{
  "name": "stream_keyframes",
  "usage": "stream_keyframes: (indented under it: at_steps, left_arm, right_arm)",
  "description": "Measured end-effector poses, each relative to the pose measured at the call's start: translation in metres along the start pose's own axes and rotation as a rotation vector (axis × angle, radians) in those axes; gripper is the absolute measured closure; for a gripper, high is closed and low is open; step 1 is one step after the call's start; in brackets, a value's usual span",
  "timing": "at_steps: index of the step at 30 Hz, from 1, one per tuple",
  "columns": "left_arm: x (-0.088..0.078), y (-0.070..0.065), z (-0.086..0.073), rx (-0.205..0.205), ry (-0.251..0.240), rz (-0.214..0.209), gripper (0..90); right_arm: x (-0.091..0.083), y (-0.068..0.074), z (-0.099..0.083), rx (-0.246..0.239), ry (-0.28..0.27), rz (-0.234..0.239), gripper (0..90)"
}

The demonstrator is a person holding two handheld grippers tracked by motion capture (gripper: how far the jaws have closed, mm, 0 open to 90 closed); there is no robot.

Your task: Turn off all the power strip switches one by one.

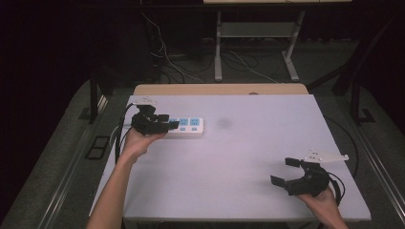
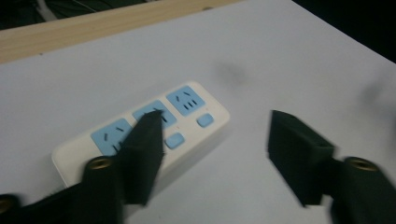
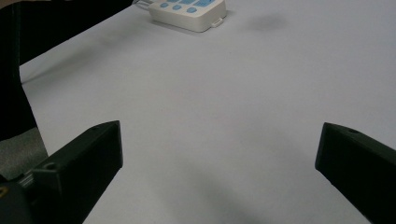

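Note:
A white power strip with blue sockets and blue switches lies on the white table's far left part. My left gripper hovers over the strip's left end, open. In the left gripper view one jaw overlaps the middle socket of the power strip and the other hangs over bare table; nothing is held between them. My right gripper is open near the table's front right corner, far from the strip. The right gripper view shows the power strip at the top, well beyond the wide-spread jaws.
A faint dark smudge marks the table right of the strip. A wooden edge runs along the table's far side. Beyond it stand a metal frame and loose cables on the floor. The table's edges drop off on both sides.

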State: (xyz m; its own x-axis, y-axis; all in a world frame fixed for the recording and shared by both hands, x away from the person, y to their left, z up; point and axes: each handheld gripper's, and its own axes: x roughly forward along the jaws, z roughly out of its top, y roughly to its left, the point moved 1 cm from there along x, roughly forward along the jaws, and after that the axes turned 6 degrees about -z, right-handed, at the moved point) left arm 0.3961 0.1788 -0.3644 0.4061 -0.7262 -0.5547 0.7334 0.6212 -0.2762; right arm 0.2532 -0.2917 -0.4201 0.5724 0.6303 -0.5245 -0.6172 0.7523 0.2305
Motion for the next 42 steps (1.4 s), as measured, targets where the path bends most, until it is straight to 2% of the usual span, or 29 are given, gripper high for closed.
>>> stream_keyframes:
  at_steps: [3,8,17,20,26,30,35,42]
  left_arm:
    - [-0.002,-0.007,-0.006,0.006,0.013,0.003,16.5]
    - [-0.003,-0.021,-0.016,0.017,0.031,0.013,0.0]
    - [-0.011,-0.043,-0.042,0.017,-0.039,-0.008,0.0]
    - [-0.013,-0.05,-0.052,0.025,-0.052,-0.002,0.0]
    - [-0.02,-0.061,-0.072,0.011,-0.111,-0.027,0.0]
    - [-0.023,-0.069,-0.085,0.02,-0.135,-0.04,0.0]
    - [-0.024,-0.076,-0.095,0.014,-0.163,-0.054,0.0]
    - [-0.02,-0.085,-0.102,0.038,-0.178,-0.068,0.0]
  right_arm:
    - [-0.001,0.0,0.0,-0.001,-0.002,0.0,0.6]
    - [-0.003,0.0,0.0,0.002,-0.006,-0.002,0.6]
    - [-0.005,0.0,-0.001,0.008,-0.013,-0.006,0.6]
    - [-0.005,-0.001,-0.001,0.008,-0.012,-0.008,0.6]
    - [-0.006,-0.001,-0.002,0.01,-0.012,-0.008,0.6]
    - [-0.007,-0.001,-0.003,0.015,-0.012,-0.008,0.6]
    - [-0.008,0.0,-0.004,0.017,-0.012,-0.007,0.6]
    - [-0.01,0.001,-0.007,0.026,-0.007,-0.007,0.6]
